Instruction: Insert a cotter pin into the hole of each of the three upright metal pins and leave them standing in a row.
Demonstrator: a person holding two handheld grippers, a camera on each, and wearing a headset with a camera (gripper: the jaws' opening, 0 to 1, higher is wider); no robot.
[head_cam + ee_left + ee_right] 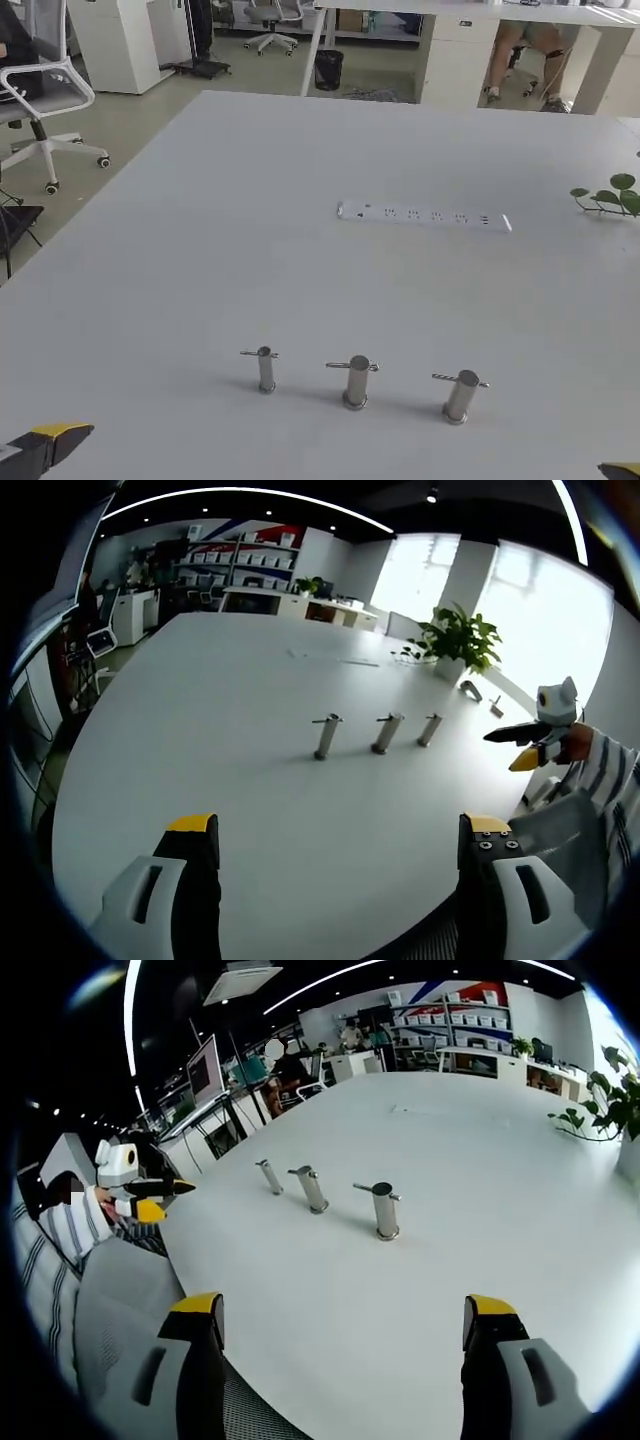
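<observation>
- Three pins stand upright in a row on the surface [300,200], at 6 o'clock from the power strip [424,215]: left pin [265,372], middle pin [356,385], right pin [460,398].
- Each pin carries a cotter [352,366] crosswise through its top. I judge the task as good as done.
- Left tongs [338,825]: spread wide, holding nothing, well short of the row. In the head view a yellow tip sits at 8 o'clock from the pins.
- Right tongs [343,1305]: spread wide, empty, also well back, with a tip at 4 o'clock from the row.
- Handling, my guess: the pins are stiff, smooth steel on a narrow foot, so slippery and quick to topple if nudged high.
- If one needs straightening, I would pinch mid-barrel, below the cotter, squarely across.
- The cotters look like thin, light wire that bends easily. I would hold one by its protruding end, gently.
</observation>
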